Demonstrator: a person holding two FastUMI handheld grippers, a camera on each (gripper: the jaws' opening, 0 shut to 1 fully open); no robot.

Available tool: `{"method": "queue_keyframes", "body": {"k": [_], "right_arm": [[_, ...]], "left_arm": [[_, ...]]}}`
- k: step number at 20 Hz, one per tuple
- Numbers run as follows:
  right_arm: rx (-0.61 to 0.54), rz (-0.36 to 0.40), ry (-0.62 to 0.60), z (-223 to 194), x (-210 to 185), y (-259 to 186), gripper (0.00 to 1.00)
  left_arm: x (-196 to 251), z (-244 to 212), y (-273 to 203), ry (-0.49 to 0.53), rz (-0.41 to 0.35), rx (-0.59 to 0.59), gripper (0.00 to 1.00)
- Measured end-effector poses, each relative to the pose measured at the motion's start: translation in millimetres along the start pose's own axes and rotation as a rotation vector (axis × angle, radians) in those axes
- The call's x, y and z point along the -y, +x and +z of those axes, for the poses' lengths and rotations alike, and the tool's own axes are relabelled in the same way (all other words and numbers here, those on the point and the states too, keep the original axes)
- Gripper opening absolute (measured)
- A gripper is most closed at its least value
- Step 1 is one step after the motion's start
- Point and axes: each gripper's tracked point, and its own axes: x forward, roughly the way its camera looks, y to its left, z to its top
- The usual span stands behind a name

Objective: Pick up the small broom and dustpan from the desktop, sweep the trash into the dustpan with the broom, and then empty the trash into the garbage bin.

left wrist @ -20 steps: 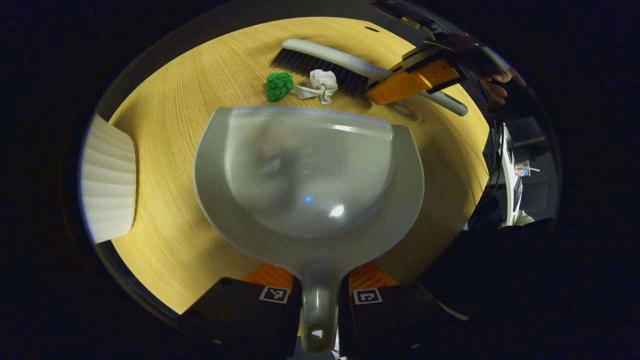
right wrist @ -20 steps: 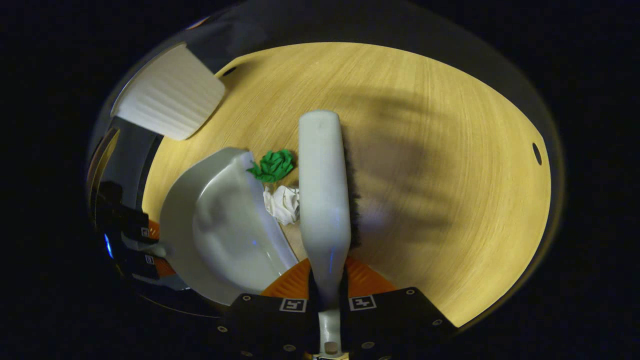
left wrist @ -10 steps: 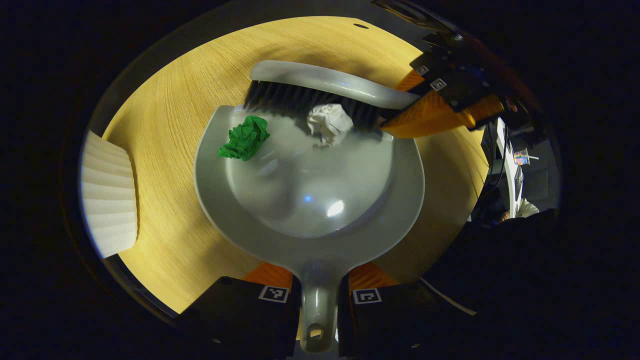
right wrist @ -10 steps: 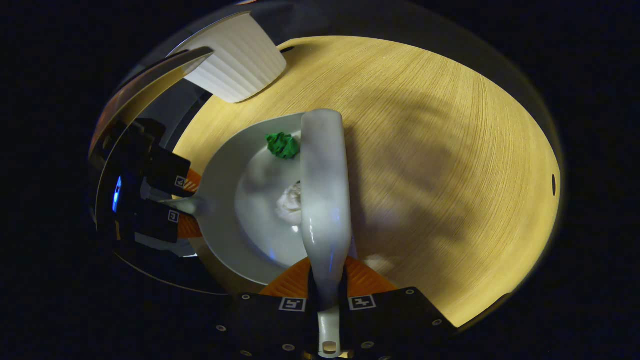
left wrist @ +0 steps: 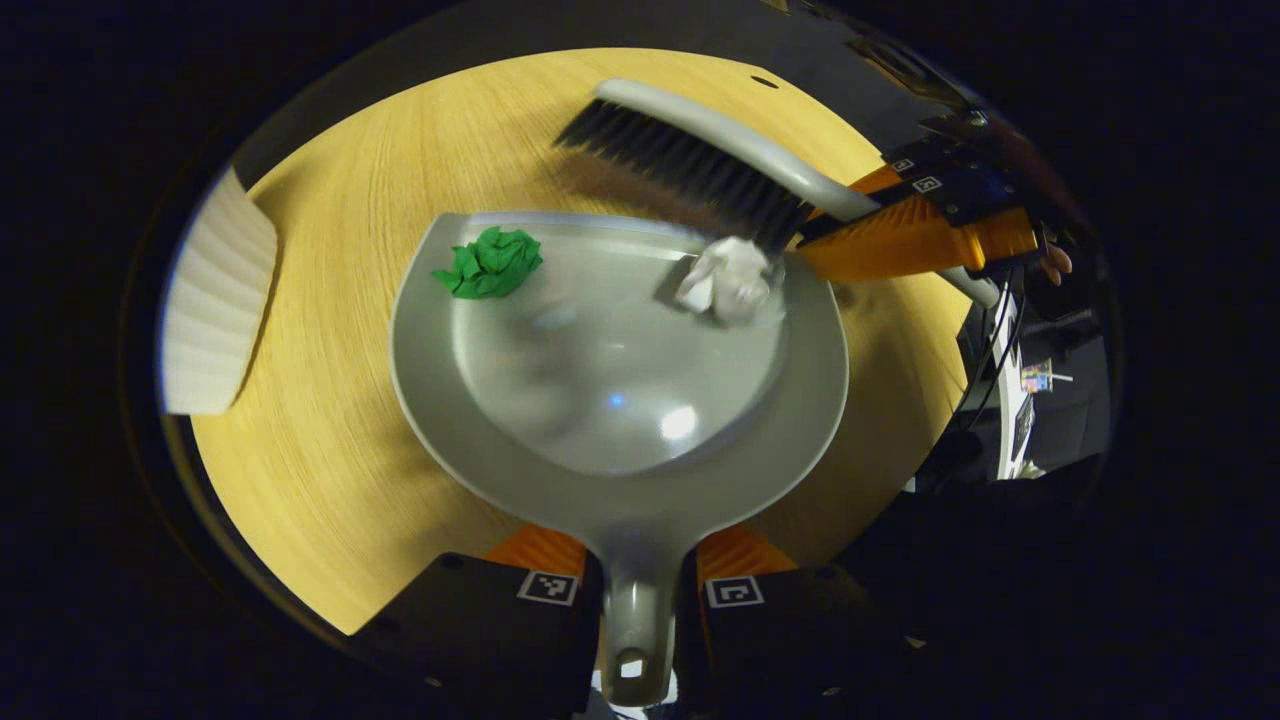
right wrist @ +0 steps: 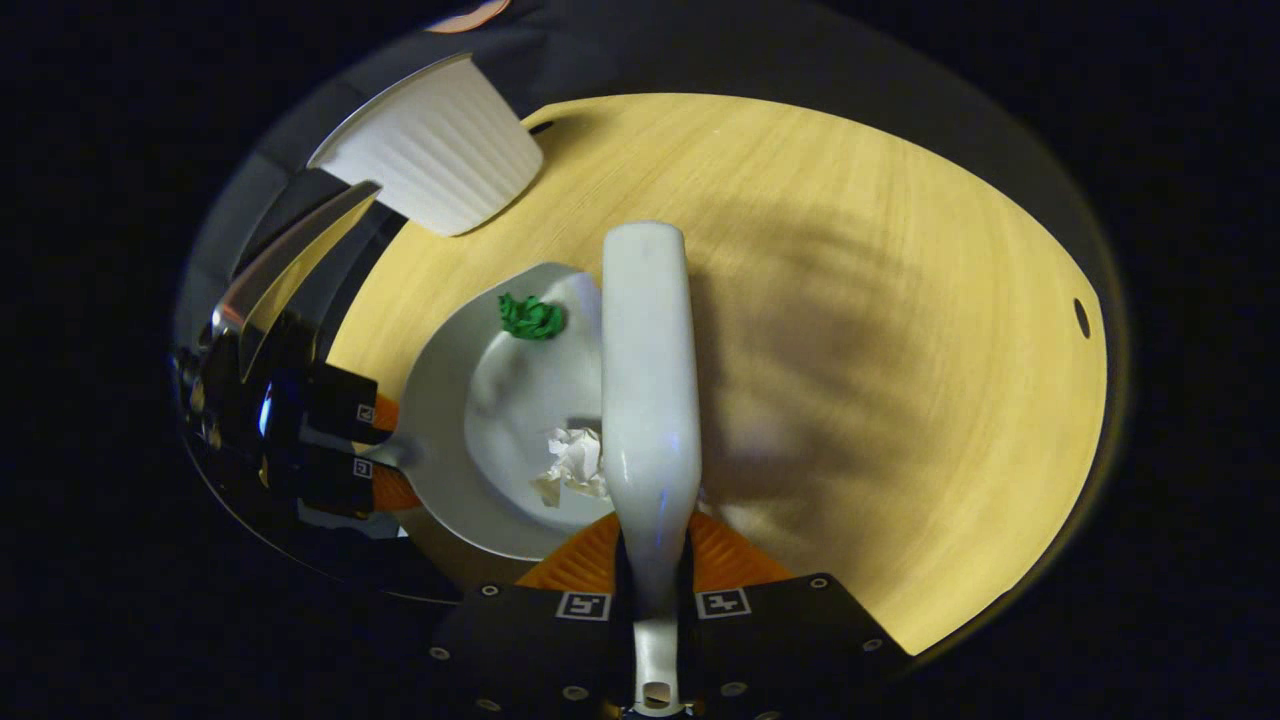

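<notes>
L gripper is clamped on the dustpan handle, both fingers pressing its sides; pan lies flat on the wood tabletop, open lip facing away from the cam. Green paper wad sits inside the pan near its front-left edge. White paper wad sits inside at the front-right corner, touching the broom bristles' near end. Broom hangs angled just past the pan's lip, bristles down, w/ the R gripper seen far right in left gripper view. In right gripper view, R gripper is closed around the broom handle; broom head runs straight ahead along the pan edge, white wad beside it, green wad further up. White ribbed garbage bin stands on the tabletop beyond the pan, apart from it; it's at left edge in left gripper view.
</notes>
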Motion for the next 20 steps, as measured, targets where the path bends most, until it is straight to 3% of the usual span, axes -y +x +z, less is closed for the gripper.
{"method": "queue_keyframes", "body": {"k": [12, 20], "right_arm": [[-0.031, -0.171, 0.205, -82, 52, 10, 0.16], [-0.001, -0.255, 0.214, -117, 96, 25, 0.16]], "left_arm": [[14, -2, 0, -0.209, 0.089, 0.117, 0.32], [25, 1, 5, -0.315, 0.134, 0.205, 0.32]]}}
